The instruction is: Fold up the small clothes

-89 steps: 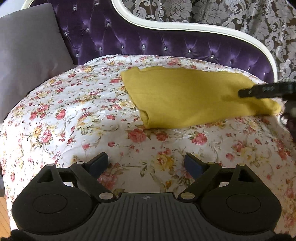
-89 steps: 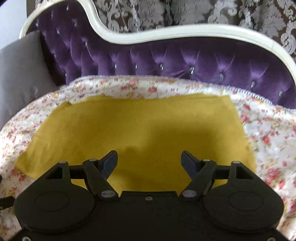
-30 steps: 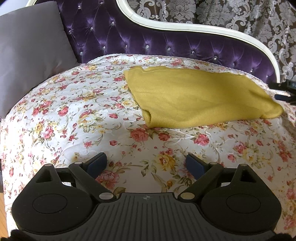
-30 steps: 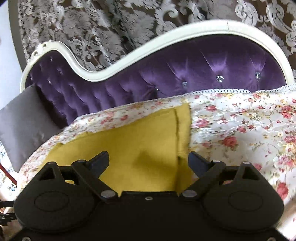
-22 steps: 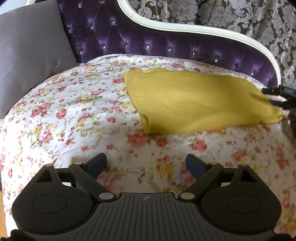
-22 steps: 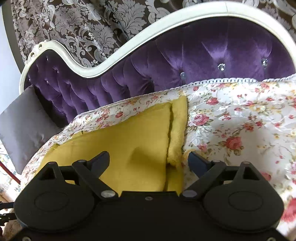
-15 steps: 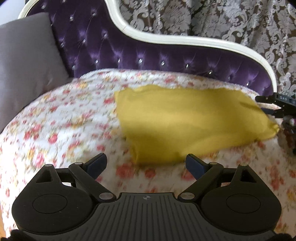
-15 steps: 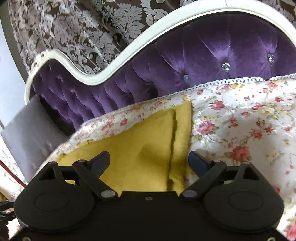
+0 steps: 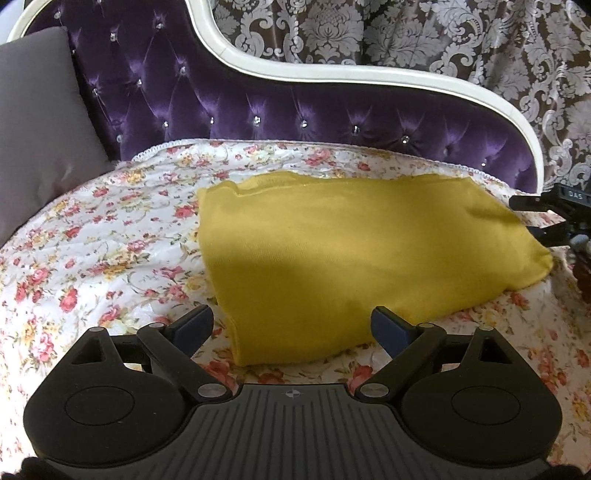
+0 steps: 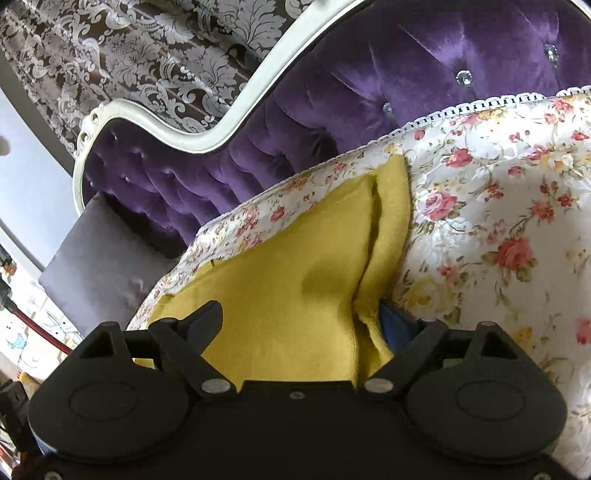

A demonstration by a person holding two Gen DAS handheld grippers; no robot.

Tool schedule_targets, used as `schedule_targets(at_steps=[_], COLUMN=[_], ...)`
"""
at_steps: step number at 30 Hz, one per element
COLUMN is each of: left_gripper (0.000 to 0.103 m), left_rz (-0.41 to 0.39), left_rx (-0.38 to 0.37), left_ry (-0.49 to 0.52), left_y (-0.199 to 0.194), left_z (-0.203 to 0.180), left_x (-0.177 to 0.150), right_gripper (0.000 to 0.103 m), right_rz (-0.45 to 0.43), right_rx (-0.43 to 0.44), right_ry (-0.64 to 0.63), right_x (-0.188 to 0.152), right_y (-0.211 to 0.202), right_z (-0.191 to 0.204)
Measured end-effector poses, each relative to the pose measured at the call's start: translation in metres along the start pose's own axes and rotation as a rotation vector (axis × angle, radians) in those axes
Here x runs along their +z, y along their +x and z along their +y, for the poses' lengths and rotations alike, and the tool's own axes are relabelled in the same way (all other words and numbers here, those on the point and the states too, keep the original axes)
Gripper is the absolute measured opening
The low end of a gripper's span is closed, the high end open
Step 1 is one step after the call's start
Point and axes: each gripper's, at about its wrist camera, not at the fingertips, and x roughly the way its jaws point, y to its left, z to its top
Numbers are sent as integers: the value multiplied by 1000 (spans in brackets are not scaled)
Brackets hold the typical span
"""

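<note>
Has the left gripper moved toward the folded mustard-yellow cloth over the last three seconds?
Yes. The left gripper has advanced toward the purple tufted headboard; its fingertips now flank the mustard-yellow cloth's near corner.

Purple tufted sofa back (image 9: 295,110) with crystal buttons and a curved white frame (image 9: 332,72). Floral cover (image 9: 110,229) with a lace edge over the seat. Grey cushion (image 9: 37,129) at left. Brown damask curtain (image 9: 406,33) behind.

Garment (image 9: 351,251) on bedspread (image 9: 110,236), headboard (image 9: 258,107) behind, cushion (image 9: 37,129) left.
</note>
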Motion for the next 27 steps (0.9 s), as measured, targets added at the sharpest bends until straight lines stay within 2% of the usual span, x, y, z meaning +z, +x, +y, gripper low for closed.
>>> schedule_targets(at_steps=[1, 2, 3, 4, 12, 17, 24, 27], left_gripper=[93, 93, 93, 93, 93, 93, 93, 93], left_rz=[2, 3, 2, 0, -6, -16, 0, 12], left_rx=[-3, -6, -9, -11, -53, -120, -190, -212], left_ry=[-1, -1, -1, 0, -21, -64, -126, -152], left_y=[1, 2, 2, 2, 1, 3, 11, 17], left_z=[0, 0, 0, 0, 13, 24, 44, 52], left_x=[0, 1, 1, 1, 12, 27, 37, 41], right_gripper=[73, 55, 44, 24, 24, 24, 24, 24], right_rz=[4, 11, 15, 18, -19, -25, 61, 122], right_rx=[-10, -28, -58, -89, -197, -185, -157, -193], right_ry=[-4, -3, -4, -10, -63, -157, -324, -435], right_x=[1, 2, 2, 2, 6, 13, -8, -30], right_y=[2, 5, 9, 12, 11, 22, 73, 101], right_z=[0, 0, 0, 1, 31, 78, 150, 173])
